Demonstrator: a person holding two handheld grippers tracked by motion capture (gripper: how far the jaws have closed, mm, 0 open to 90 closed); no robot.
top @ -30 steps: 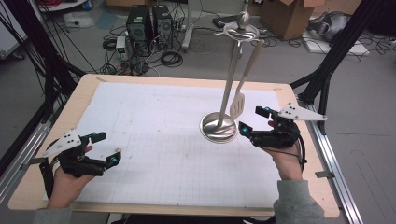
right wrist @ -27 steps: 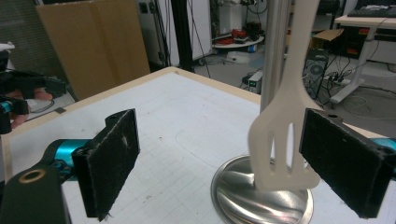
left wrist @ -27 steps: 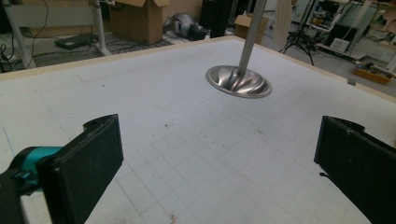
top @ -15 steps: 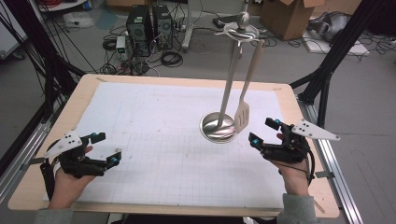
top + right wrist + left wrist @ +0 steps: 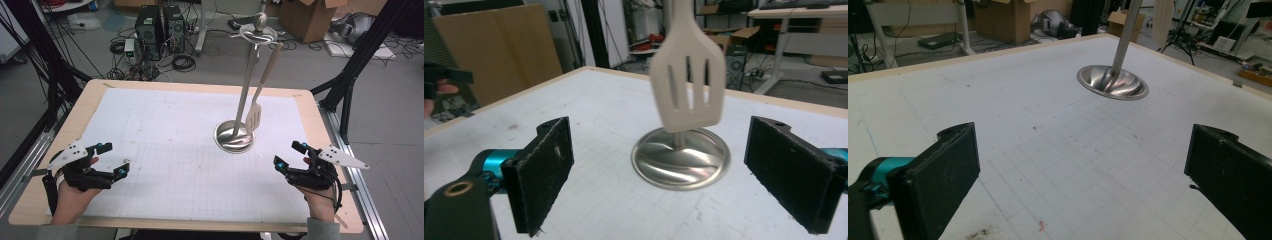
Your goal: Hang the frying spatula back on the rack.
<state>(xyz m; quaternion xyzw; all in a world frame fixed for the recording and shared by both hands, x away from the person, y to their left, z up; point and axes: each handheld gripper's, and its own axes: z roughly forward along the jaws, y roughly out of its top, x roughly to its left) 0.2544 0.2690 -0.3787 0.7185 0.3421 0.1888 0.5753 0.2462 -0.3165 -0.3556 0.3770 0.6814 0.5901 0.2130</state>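
spatula hung on stand: done, by my judgement. my right gripper wide open, empty; left gripper likewise. nothing left pending.

No legible text, label, brand, number or sign appears in any view. The white sheet covering the counter carries only an unlabelled printed grid.

- I see a wooden table topped with a white grid mat.
- Beyond it, I make out computer towers, tangled cables and cardboard boxes on the floor.
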